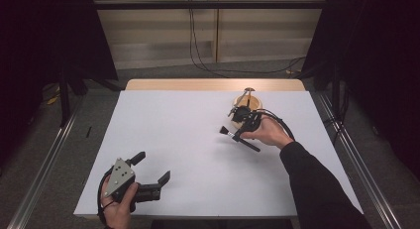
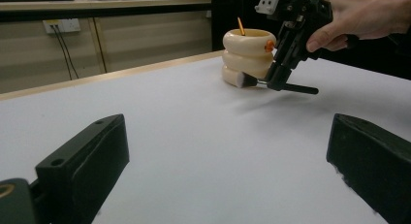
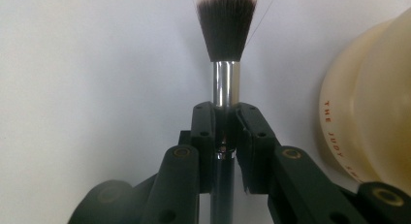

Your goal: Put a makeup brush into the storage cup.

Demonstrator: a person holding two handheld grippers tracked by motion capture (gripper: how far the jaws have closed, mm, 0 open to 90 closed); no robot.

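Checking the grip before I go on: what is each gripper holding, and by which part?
The right gripper clamps a makeup brush just below its silver ferrule. The left gripper stands open, holding nothing.

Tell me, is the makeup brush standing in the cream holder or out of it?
Out: the right gripper holds the brush level beside the holder.

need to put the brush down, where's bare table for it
Bare: the wide white stretch of table between the left gripper and the brush, plus the far-left corner. Crowded: around the cream holder, where the right gripper grips the brush.
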